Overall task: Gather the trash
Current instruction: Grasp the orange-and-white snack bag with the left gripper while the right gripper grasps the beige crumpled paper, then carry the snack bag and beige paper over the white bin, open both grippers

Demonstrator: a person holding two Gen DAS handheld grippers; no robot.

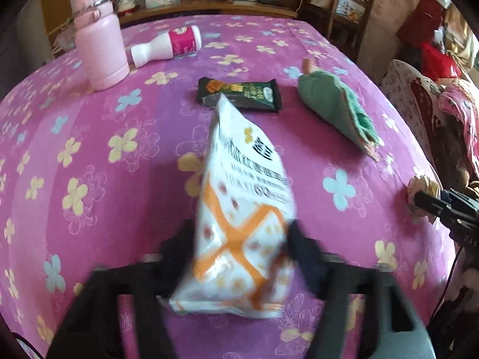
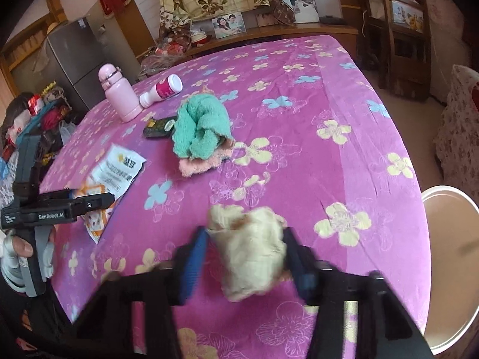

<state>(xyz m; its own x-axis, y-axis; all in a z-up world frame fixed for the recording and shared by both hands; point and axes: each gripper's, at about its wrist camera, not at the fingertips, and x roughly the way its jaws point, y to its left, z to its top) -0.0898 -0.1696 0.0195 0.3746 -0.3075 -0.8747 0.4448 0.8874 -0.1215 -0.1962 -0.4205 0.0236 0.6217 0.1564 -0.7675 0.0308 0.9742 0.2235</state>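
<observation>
**Two grippers, two scraps over a flowered tabletop**

The left gripper pinches a white-and-orange snack bag between its black fingers, the bag's far tip overlapping a dark green wrapper lying flat on the pink floral tabletop. The right gripper clamps a crumpled cream tissue wad near the tabletop's right edge, close to a round white bin. Beyond the dark green wrapper stand a pink flask and a toppled white bottle; a green cloth lies to the wrapper's right
</observation>
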